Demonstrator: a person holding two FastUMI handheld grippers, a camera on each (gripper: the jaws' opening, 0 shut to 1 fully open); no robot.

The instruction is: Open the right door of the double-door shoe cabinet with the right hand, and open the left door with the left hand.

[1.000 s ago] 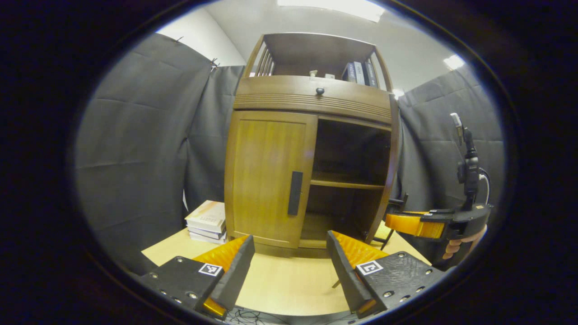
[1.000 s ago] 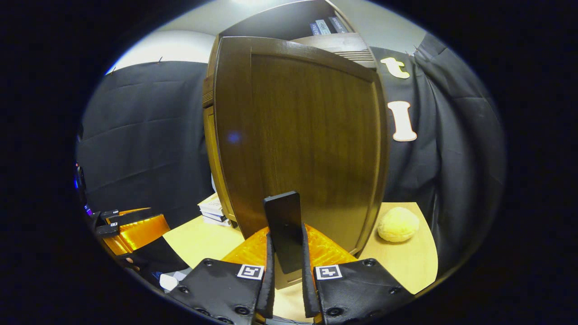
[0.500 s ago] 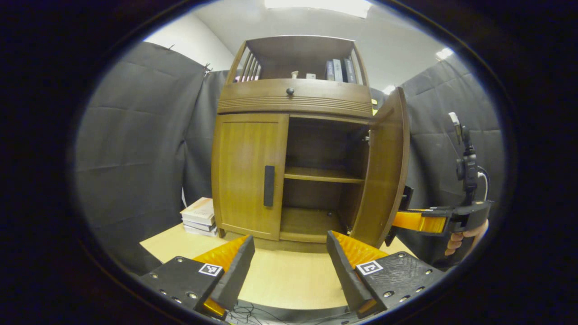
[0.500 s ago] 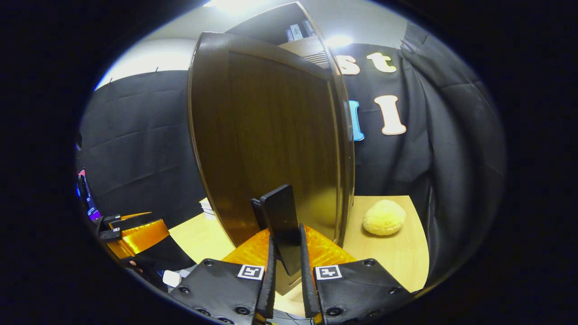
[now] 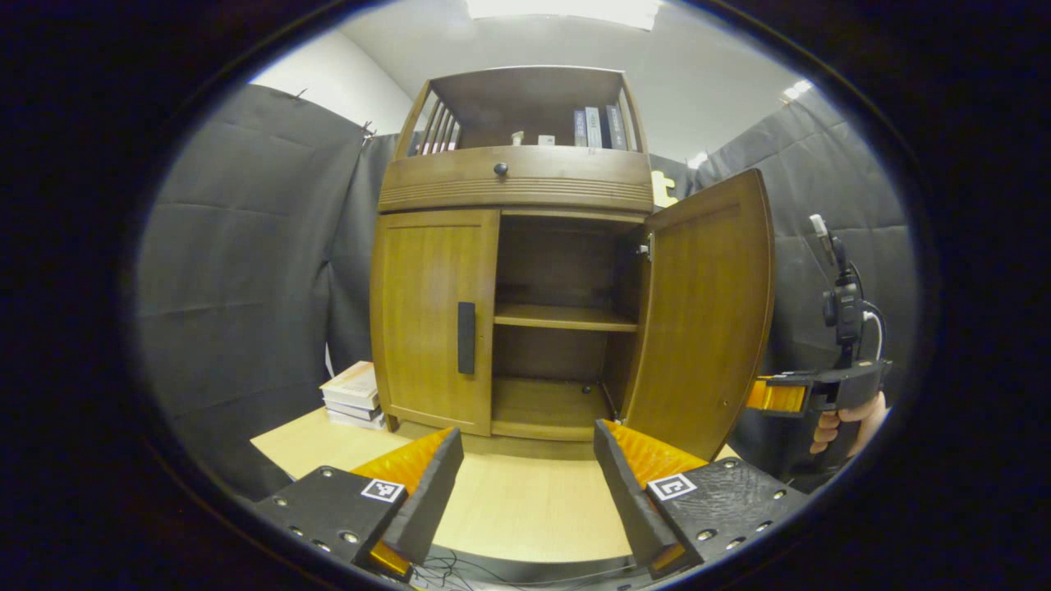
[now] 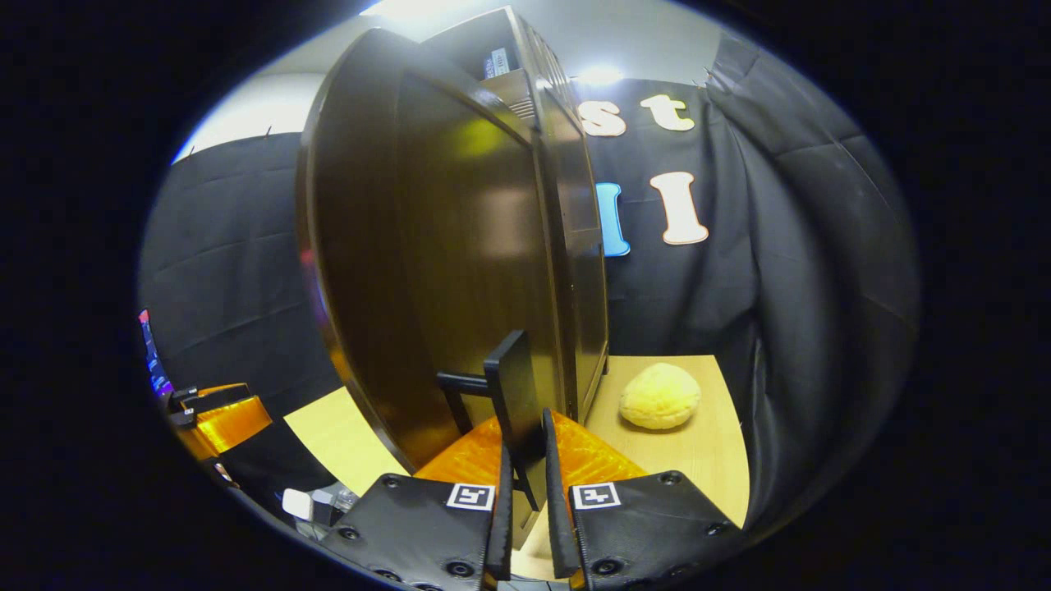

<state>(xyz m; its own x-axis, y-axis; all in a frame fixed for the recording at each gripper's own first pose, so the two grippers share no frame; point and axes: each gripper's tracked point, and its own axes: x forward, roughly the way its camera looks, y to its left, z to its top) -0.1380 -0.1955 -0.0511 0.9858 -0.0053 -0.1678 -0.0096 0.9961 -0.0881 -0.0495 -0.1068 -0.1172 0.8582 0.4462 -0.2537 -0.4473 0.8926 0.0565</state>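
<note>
Shoe cabinet (image 5: 513, 193) on a table (image 5: 525, 509) — right door (image 5: 698, 312) swung wide, left door (image 5: 431, 316) flush with its frame. The right gripper (image 6: 525, 484) pinches the right door's black handle (image 6: 513, 394) between both fingers. The left gripper (image 5: 525, 476) hangs spread before the cabinet — holding nothing, well short of the left door's handle (image 5: 466, 337).

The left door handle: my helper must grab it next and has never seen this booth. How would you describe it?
Find the wooden shoe cabinet on the table. Its left door is shut, and the left door handle is the black upright bar by that door's inner edge, next to the open compartment.
</note>
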